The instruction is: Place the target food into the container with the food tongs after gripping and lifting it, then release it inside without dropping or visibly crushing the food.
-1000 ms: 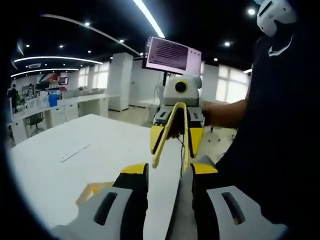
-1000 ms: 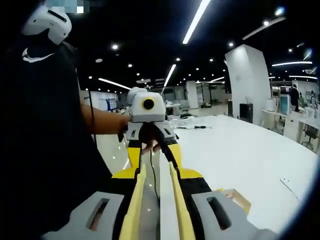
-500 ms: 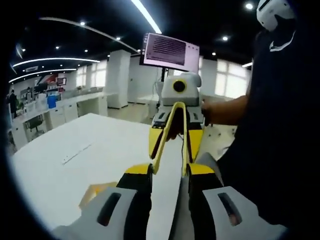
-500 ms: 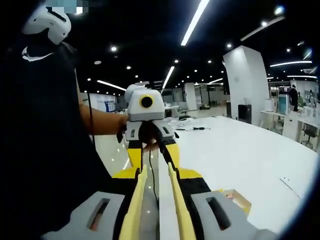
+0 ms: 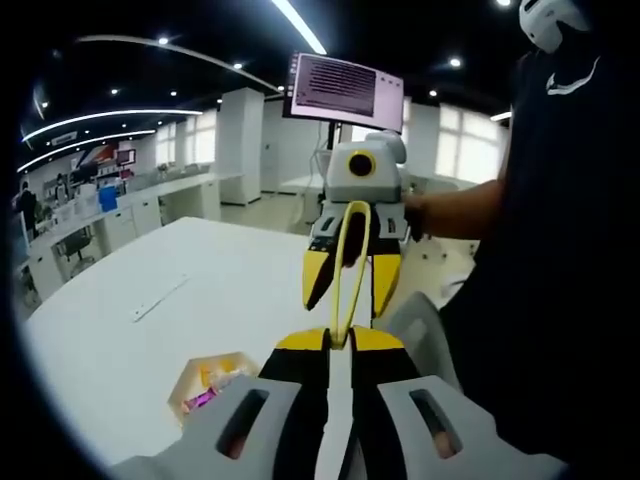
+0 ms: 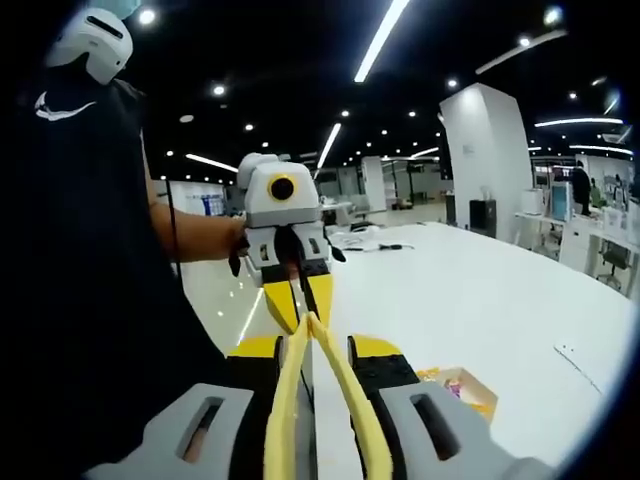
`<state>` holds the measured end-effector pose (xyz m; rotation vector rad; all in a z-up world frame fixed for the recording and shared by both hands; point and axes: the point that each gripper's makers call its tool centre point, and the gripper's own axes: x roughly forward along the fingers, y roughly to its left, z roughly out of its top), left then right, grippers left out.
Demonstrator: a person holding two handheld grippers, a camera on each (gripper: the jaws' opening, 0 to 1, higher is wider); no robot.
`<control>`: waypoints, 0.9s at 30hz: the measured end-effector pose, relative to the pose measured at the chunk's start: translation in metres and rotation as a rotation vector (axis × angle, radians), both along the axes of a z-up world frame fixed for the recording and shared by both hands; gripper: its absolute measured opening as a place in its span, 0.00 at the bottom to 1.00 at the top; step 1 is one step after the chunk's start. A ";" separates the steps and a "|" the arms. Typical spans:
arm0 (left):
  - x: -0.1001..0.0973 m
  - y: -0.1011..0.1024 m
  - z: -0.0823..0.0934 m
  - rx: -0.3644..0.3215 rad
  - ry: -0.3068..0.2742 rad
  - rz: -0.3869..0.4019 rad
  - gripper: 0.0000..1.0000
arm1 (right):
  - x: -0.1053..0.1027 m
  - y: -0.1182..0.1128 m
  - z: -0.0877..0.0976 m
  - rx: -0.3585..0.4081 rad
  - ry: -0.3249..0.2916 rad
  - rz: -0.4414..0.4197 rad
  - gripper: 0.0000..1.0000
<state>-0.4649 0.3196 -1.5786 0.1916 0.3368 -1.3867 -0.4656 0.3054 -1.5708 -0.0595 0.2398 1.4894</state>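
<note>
We note the yellow food tongs (image 5: 350, 262) at frame centre in the left gripper view, their looped hinge end pointing up toward the facing right gripper (image 5: 352, 285), their two arms running down between the left gripper (image 5: 340, 345) jaws. Those jaws are pressed nearly together on the tong arms, so the left gripper is clenched on the tongs.

In the right gripper view the same tongs (image 6: 312, 385) rise from the bottom as two yellow arms that meet at a point near frame centre. The right gripper (image 6: 312, 350) jaws sit against both arms, grasping them. The left gripper (image 6: 288, 300) faces us from upper centre, a person's hand (image 6: 235, 245) behind it.

The container (image 5: 212, 381) lies at lower left of the left gripper view on the white table (image 5: 150, 330), with yellow and purple-pink contents we cannot identify. In the right gripper view the container (image 6: 462, 388) sits at lower right on the table (image 6: 480, 300).

The left gripper view alone shows a lit monitor (image 5: 343, 90) at top centre.
</note>
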 end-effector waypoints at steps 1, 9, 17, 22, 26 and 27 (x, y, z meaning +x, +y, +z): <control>0.000 0.001 0.000 0.001 0.002 0.000 0.01 | 0.001 -0.002 0.001 0.000 0.002 -0.004 0.25; 0.004 0.008 0.000 0.015 -0.012 0.008 0.00 | 0.005 -0.017 0.005 0.000 0.006 -0.037 0.26; 0.008 0.018 0.005 0.022 -0.014 0.016 0.00 | 0.007 -0.036 0.003 0.003 0.042 -0.093 0.27; 0.011 0.027 0.009 0.019 -0.017 0.022 0.00 | 0.006 -0.050 0.005 0.006 0.042 -0.122 0.25; 0.008 0.027 0.008 0.027 -0.007 0.003 0.00 | 0.010 -0.058 0.006 0.019 0.047 -0.148 0.26; 0.009 0.027 0.006 0.030 -0.007 0.005 0.00 | 0.010 -0.059 0.007 0.023 0.046 -0.151 0.25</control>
